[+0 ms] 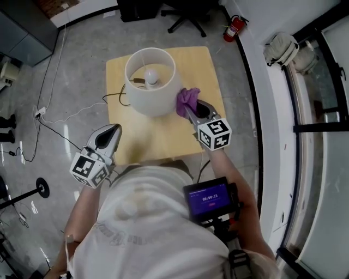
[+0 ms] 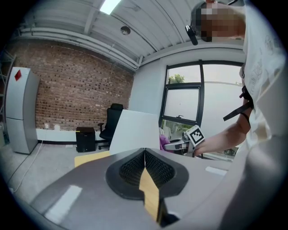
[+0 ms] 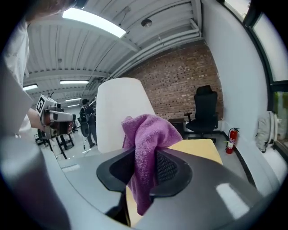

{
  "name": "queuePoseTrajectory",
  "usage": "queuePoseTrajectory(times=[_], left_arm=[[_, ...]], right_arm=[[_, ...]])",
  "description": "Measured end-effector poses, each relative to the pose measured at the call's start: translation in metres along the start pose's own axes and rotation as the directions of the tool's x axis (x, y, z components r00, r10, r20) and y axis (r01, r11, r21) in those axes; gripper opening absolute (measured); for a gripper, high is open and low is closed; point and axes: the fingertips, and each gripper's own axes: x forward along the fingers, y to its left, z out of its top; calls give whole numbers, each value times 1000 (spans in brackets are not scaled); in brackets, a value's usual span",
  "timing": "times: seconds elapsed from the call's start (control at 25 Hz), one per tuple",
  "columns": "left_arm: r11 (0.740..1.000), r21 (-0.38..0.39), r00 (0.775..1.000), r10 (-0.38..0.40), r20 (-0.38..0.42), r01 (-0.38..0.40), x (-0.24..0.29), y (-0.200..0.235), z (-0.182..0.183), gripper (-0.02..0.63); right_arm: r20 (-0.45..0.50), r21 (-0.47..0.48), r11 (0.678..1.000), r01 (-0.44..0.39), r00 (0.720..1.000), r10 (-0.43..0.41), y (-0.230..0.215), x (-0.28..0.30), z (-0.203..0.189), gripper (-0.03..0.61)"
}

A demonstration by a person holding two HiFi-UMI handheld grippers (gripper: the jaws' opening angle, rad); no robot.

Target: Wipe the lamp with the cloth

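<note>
A white lamp with a round shade and a bulb inside stands on the small wooden table. My right gripper is shut on a purple cloth, and the bunched cloth sits against the right side of the shade. In the right gripper view the cloth hangs between the jaws with the shade just behind it. My left gripper hovers over the table's front left corner, jaws shut with nothing in them. In the left gripper view the shade stands ahead.
The lamp's black cord runs off the table's left edge to the floor. An office chair and a red fire extinguisher stand beyond the table. A white ledge runs along the right.
</note>
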Motion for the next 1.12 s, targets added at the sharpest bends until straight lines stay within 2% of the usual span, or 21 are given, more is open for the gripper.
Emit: queuePoseTrajectory(times=[0.12, 0.24, 0.36, 0.48, 0.56, 0.64, 0.76, 0.88, 0.96, 1.12], left_arm=[[1000, 2, 1000, -3, 6, 3, -2, 3, 0, 2], [1000, -2, 1000, -8, 13, 8, -5, 6, -2, 2], [1000, -6, 1000, -15, 26, 15, -8, 8, -1, 2], [1000, -12, 999, -16, 40, 16, -12, 12, 0, 2], [1000, -19, 999, -11, 47, 11, -17, 15, 0, 2], [1000, -24, 999, -3, 54, 4, -23, 19, 0, 3], [999, -33, 998, 11, 57, -9, -34, 25, -4, 2], [999, -38, 998, 23, 52, -21, -44, 31, -9, 2], [999, -37, 998, 27, 50, -25, -48, 33, -11, 2], [999, -35, 998, 32, 46, -30, -53, 36, -11, 2]], right_arm=[[86, -26, 1000, 4, 996, -2, 1, -14, 32, 109], [224, -84, 996, 1, 974, 18, 13, -32, 91, 109], [339, -163, 986, -35, 937, 89, 42, -48, 148, 109], [371, -258, 963, -78, 913, 173, 76, -51, 176, 109], [336, -297, 952, -81, 924, 183, 89, -40, 171, 109], [301, -291, 954, -65, 941, 156, 91, -28, 156, 109], [317, -254, 967, -30, 942, 113, 89, -25, 138, 109], [322, -263, 965, 22, 944, 66, 86, -23, 122, 109], [314, -227, 973, 46, 949, 28, 78, -20, 104, 109], [265, -96, 994, 60, 964, -33, 60, -12, 58, 109]])
